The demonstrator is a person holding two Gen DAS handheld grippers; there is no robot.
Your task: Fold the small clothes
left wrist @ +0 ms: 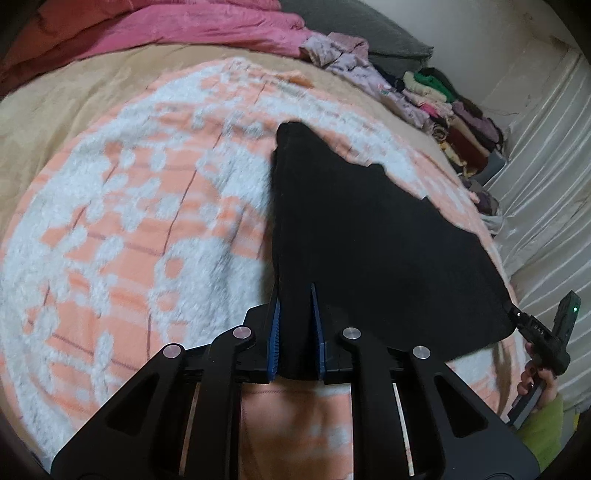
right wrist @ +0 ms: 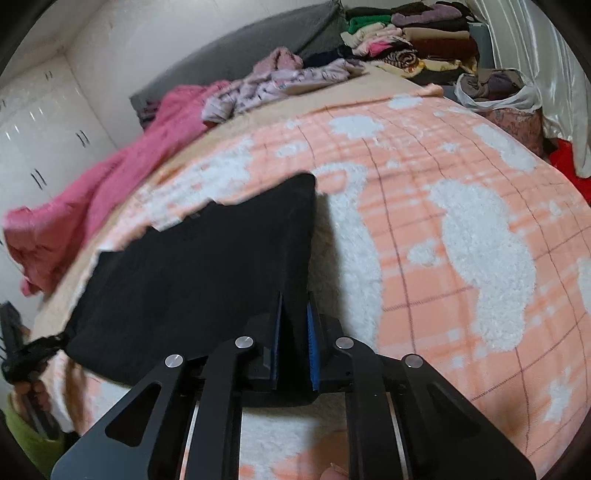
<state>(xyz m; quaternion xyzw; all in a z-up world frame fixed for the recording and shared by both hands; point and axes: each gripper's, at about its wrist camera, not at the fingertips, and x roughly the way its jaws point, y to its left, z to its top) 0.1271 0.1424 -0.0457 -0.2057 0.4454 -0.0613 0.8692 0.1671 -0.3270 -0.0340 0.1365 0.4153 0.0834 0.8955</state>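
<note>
A black garment lies spread on a peach-and-white fleece blanket. My left gripper is shut on the garment's near-left edge, with the cloth pinched between its blue pads. In the right wrist view the same garment stretches away to the left, and my right gripper is shut on its near-right edge. Each gripper shows in the other's view: the right gripper holds the far right corner, and the left gripper holds the far left corner. A hand with a green sleeve holds the right tool.
A pink quilt and a grey pillow lie at the head of the bed. Loose patterned clothes and a stack of folded clothes sit at the back. A white bag, a curtain and white wardrobes border the bed.
</note>
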